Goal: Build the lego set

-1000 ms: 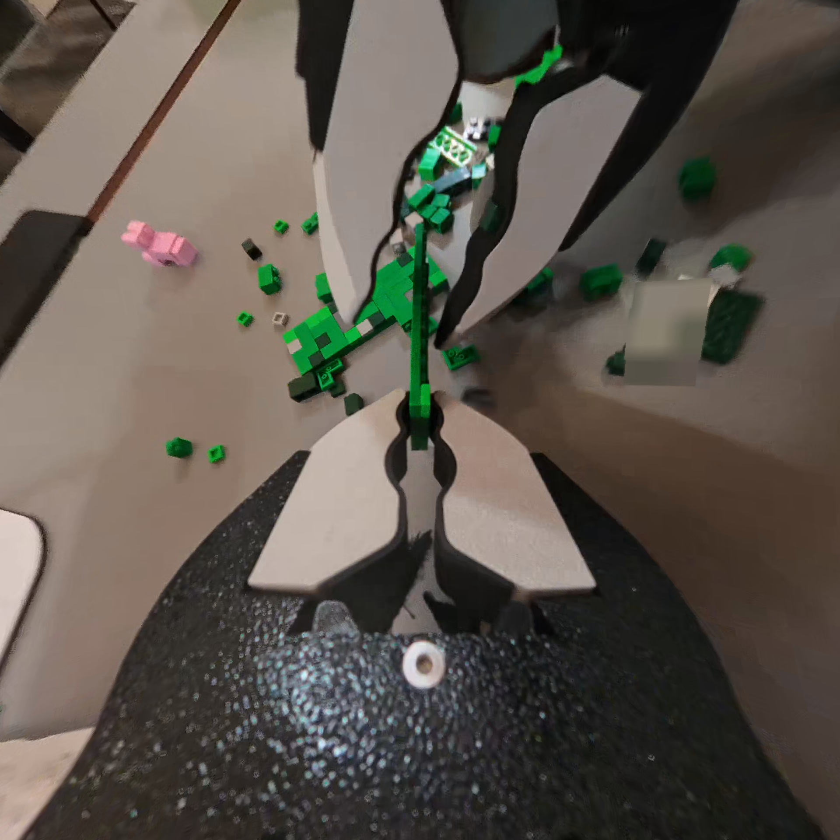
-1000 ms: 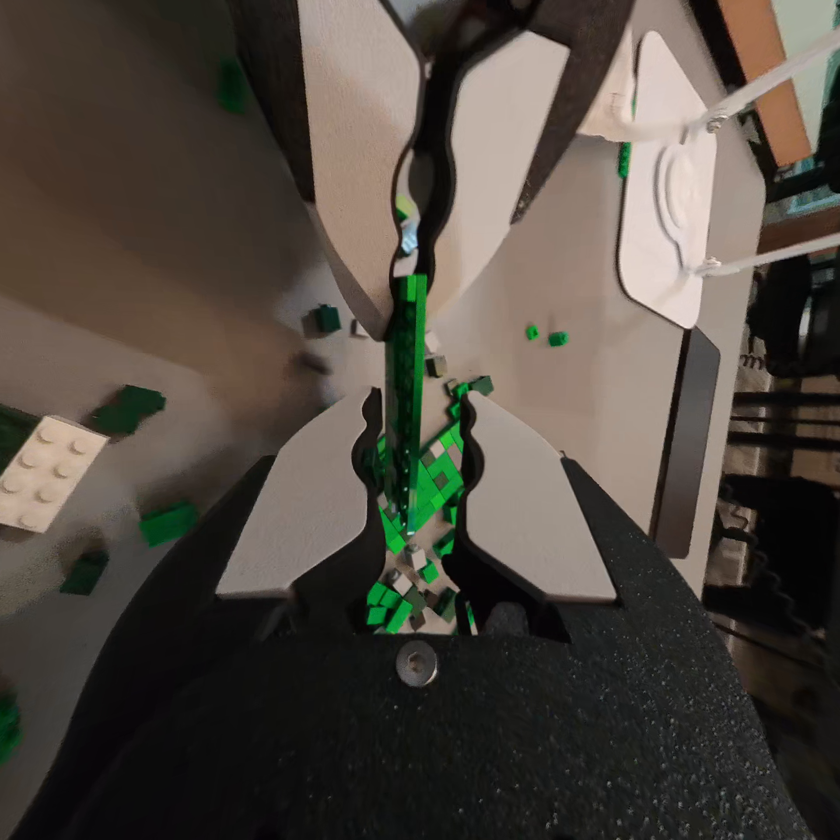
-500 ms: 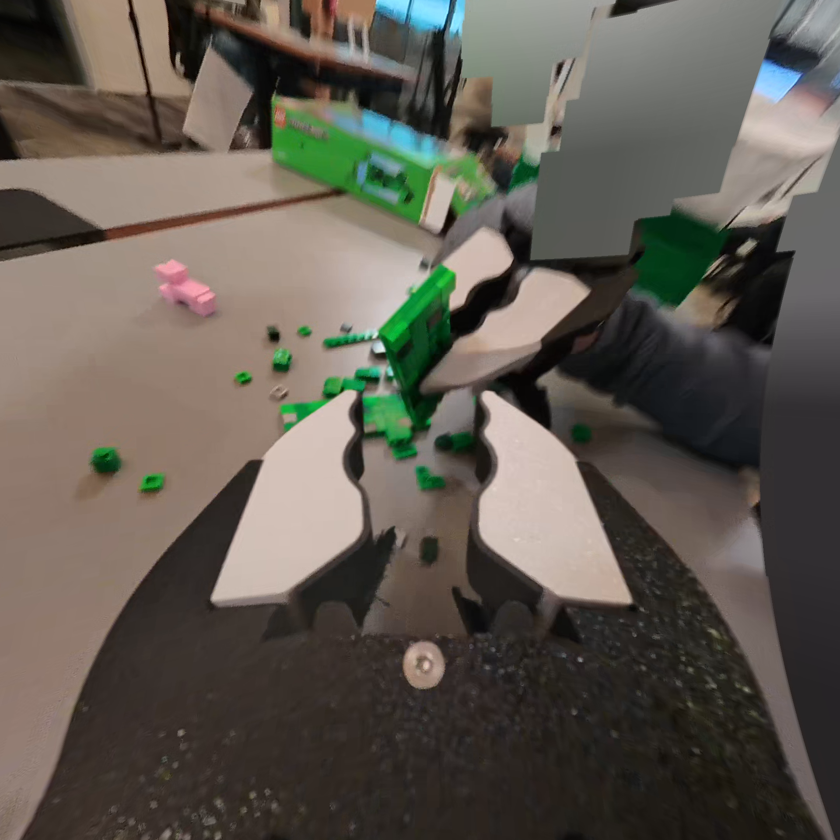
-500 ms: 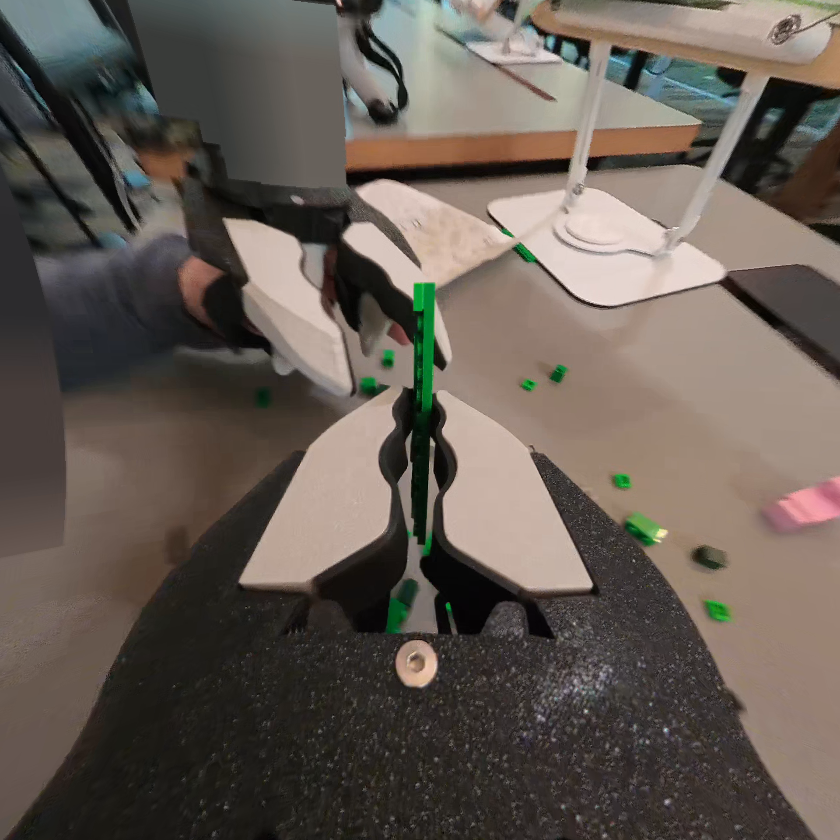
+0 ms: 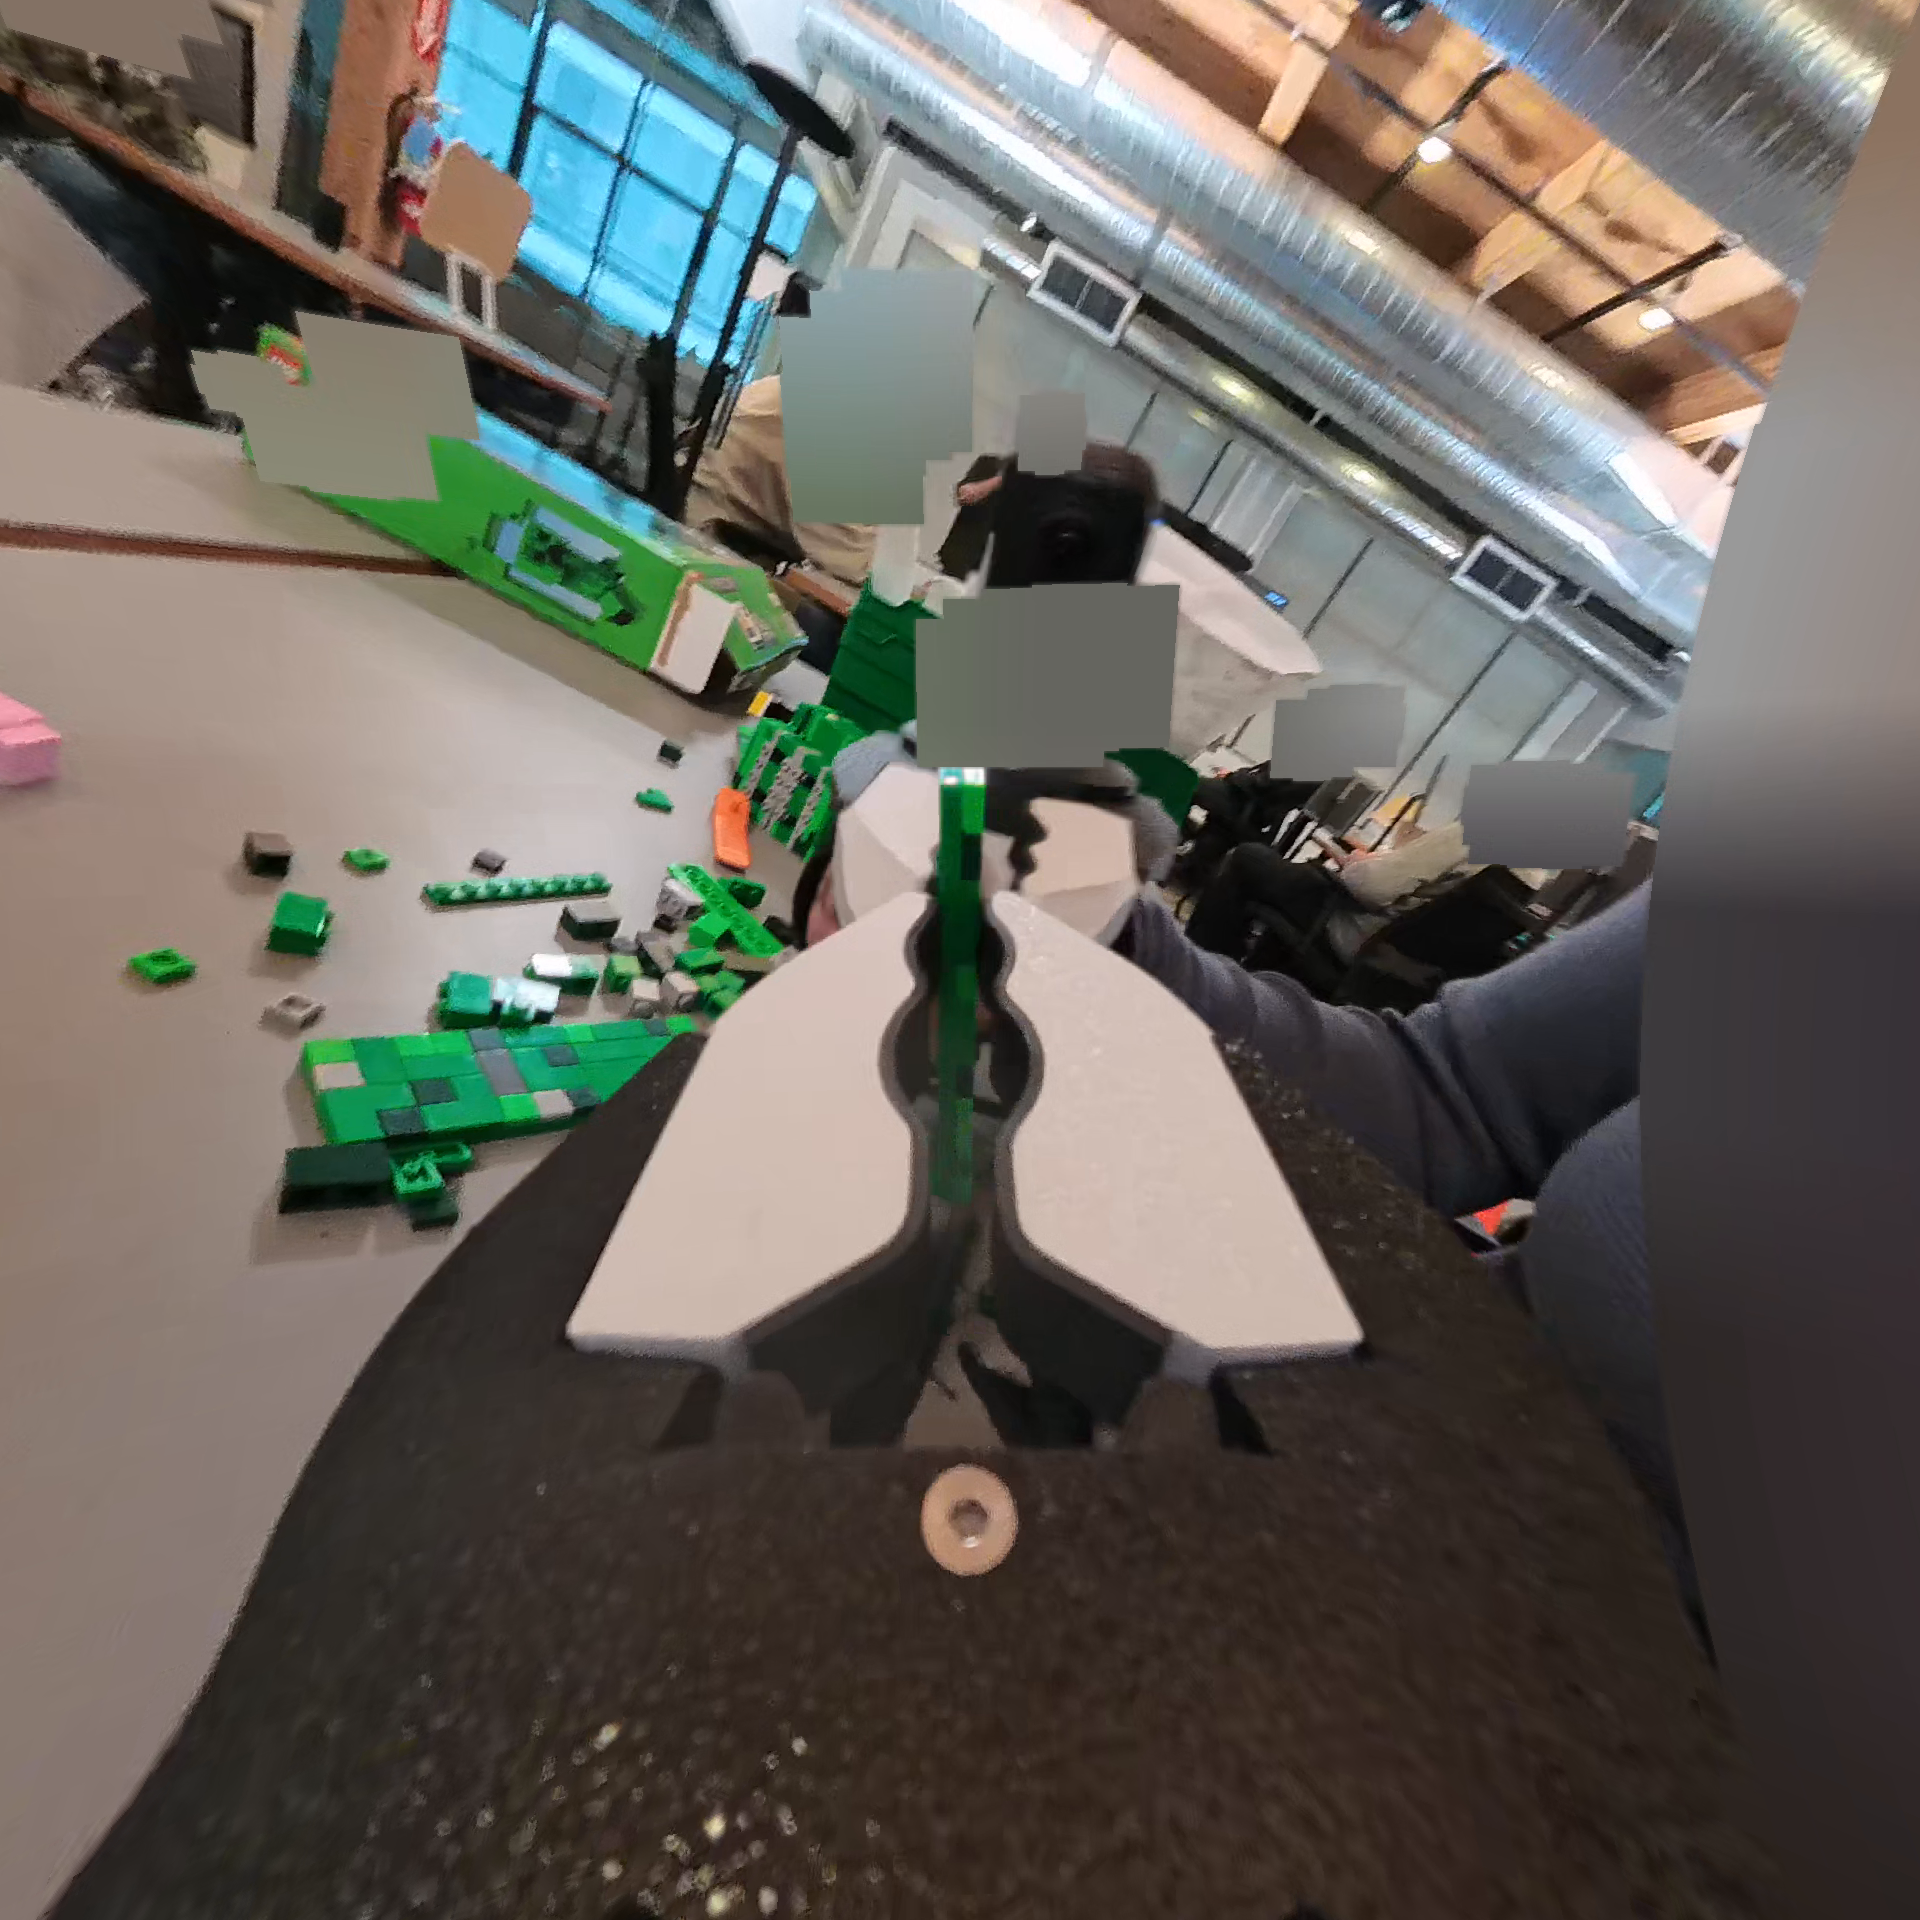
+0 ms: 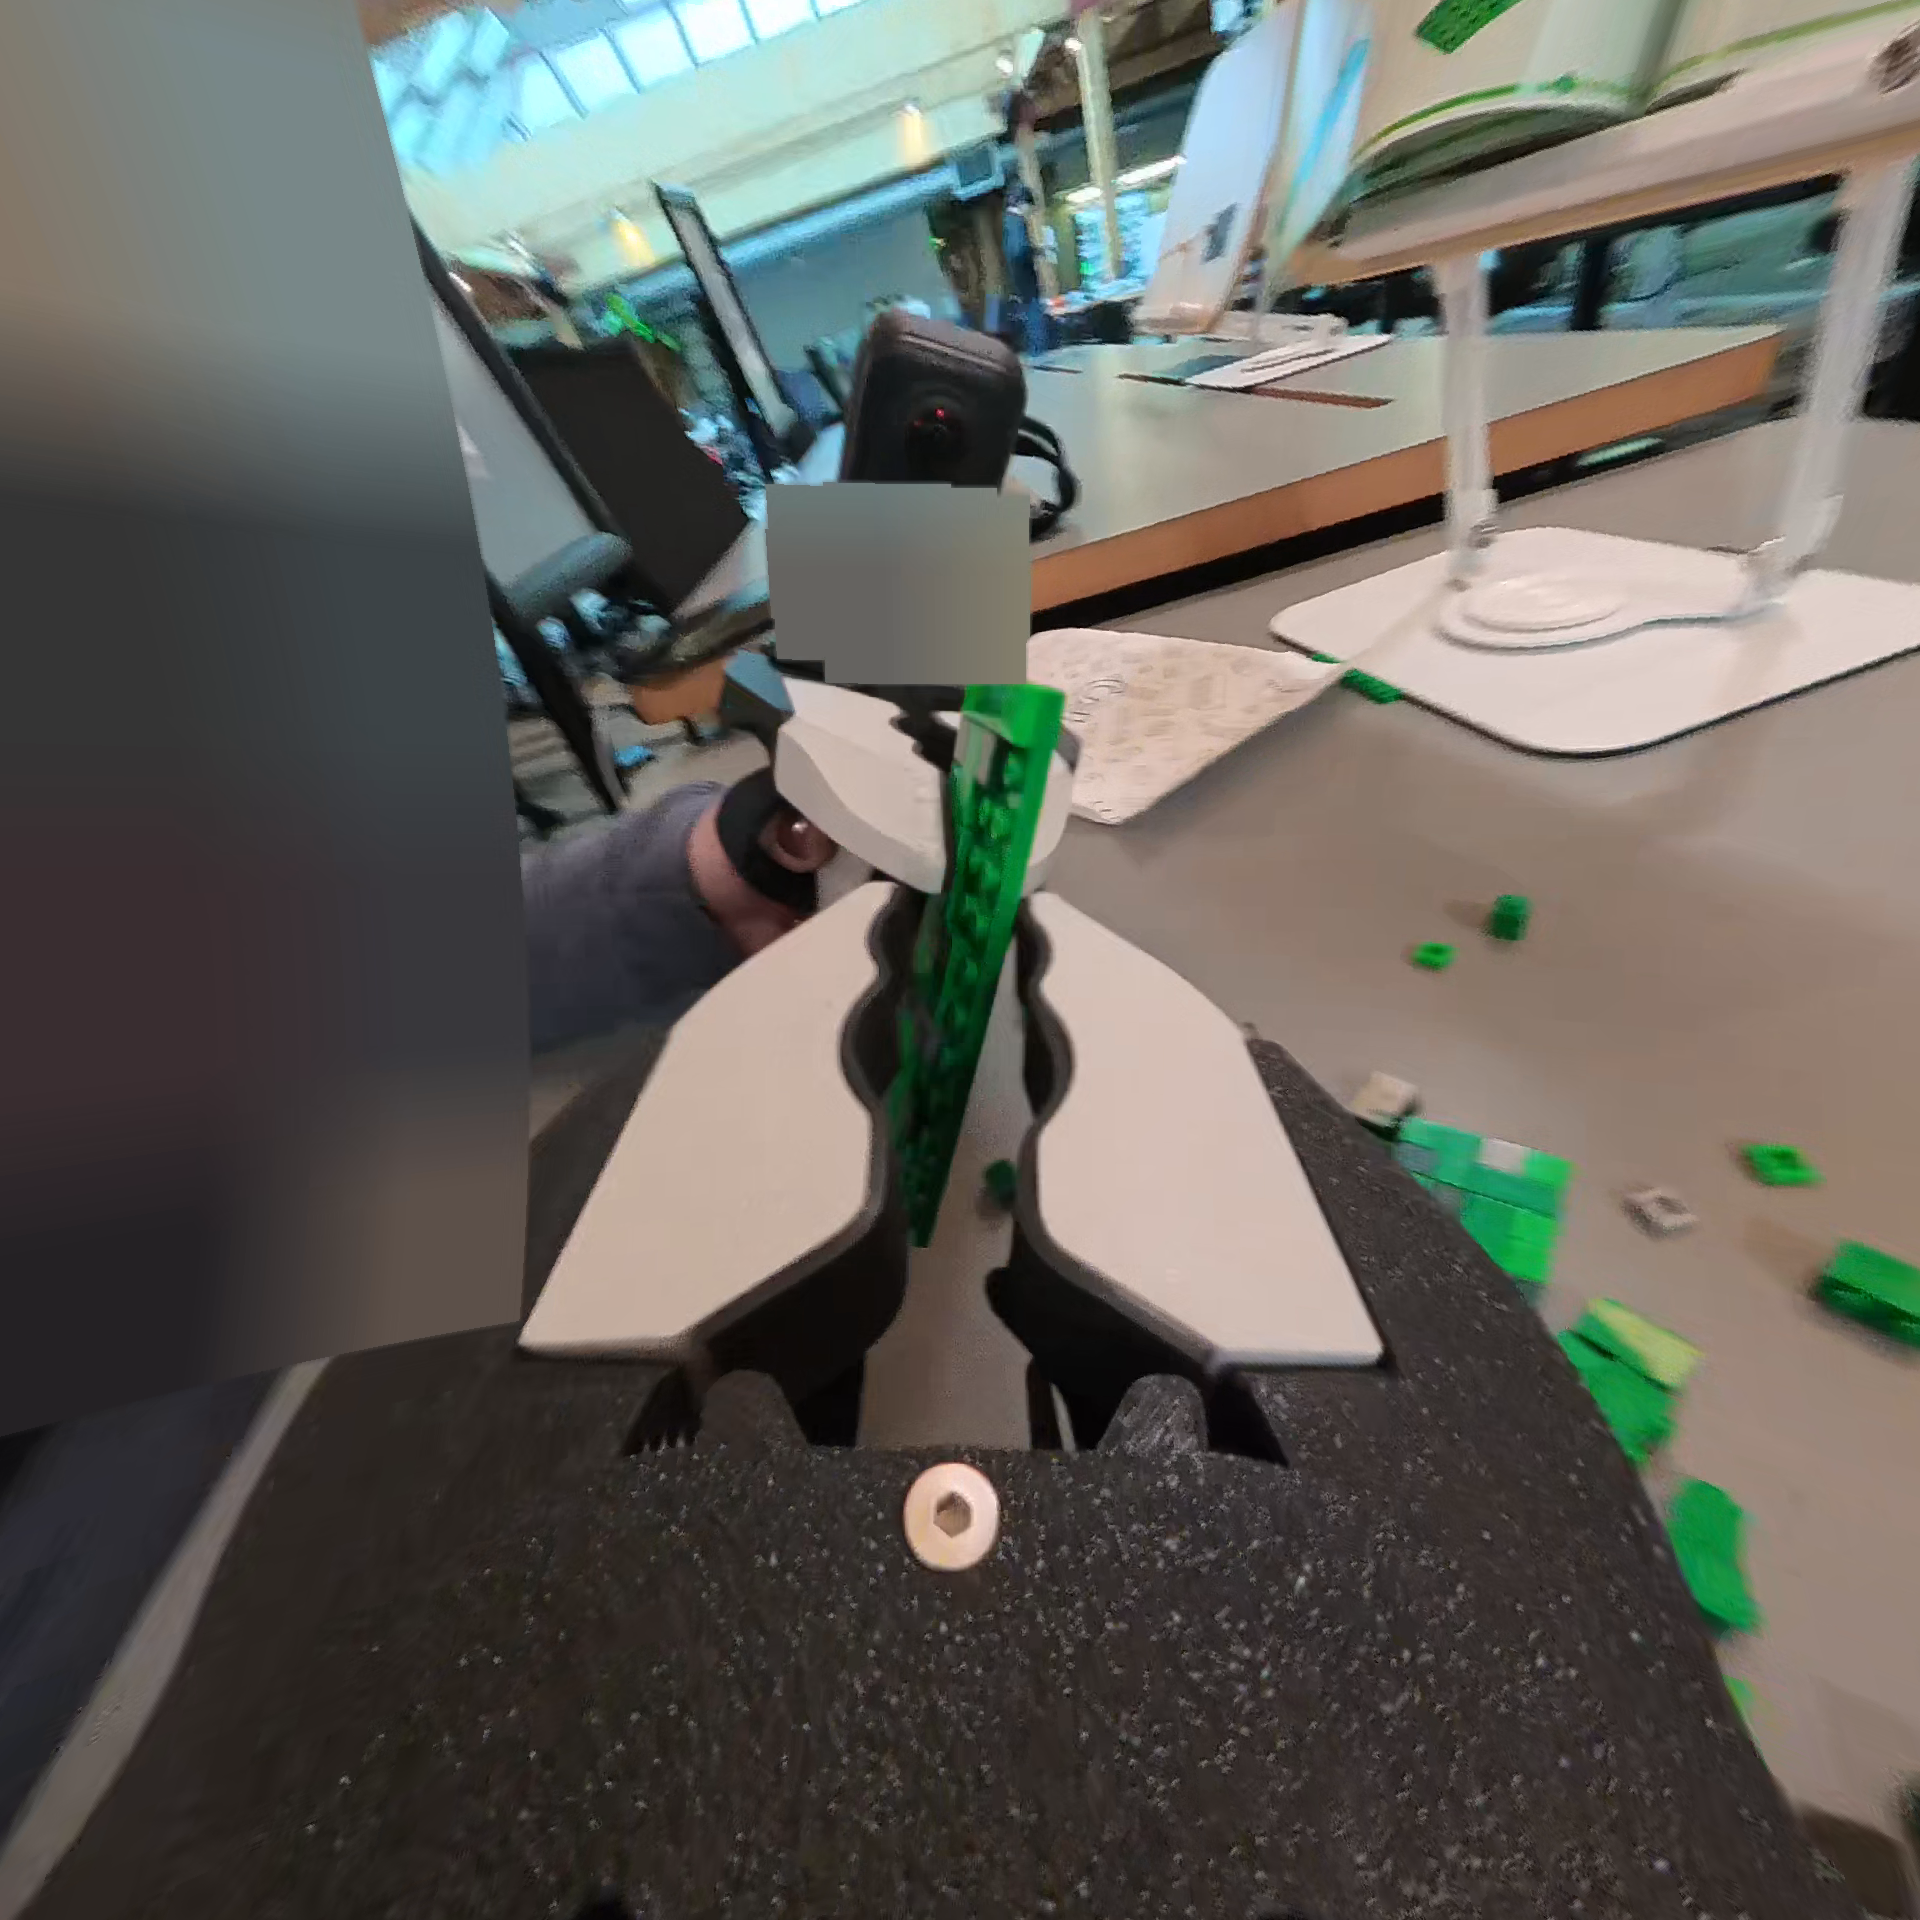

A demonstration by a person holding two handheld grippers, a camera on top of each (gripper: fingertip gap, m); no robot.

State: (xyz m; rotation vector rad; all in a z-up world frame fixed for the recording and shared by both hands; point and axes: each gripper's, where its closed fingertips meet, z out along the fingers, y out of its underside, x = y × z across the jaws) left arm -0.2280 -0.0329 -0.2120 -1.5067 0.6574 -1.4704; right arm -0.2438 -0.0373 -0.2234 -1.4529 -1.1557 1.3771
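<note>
Two grippers meet on one green plate [image 5: 956,831], which is held edge-up in the air above the grey table [image 5: 156,1351], and everything else is placed from that plate. Largest after the table is the green lego box [image 5: 561,566], lying well beyond the plate and to its left in the left wrist view. The white stand [image 6: 1621,644] sits well beyond the plate and to its right in the right wrist view. Below and left of the plate a flat mosaic panel [image 5: 468,1081] of green, dark and grey tiles lies on the table. The left gripper [image 5: 958,914] is clamped narrow on the plate's near edge, its tips pressed against both faces. The right gripper [image 6: 961,914] stands a little wider around the opposite end. The plate leans across the gap there and bare table shows beside it, so it seems to bracket the plate rather than pinch it. An orange separator tool [image 5: 730,826] lies beyond and left of the plate, and loose green bricks [image 5: 299,923] are scattered farther left, near the panel. The step in hand looks like a handover or regrip of the plate between the two claws. The next move probably calls for one claw to hold firm while the other lets go or takes a squarer bite, and then for the plate to be turned flat toward the panel without twisting loose
</note>
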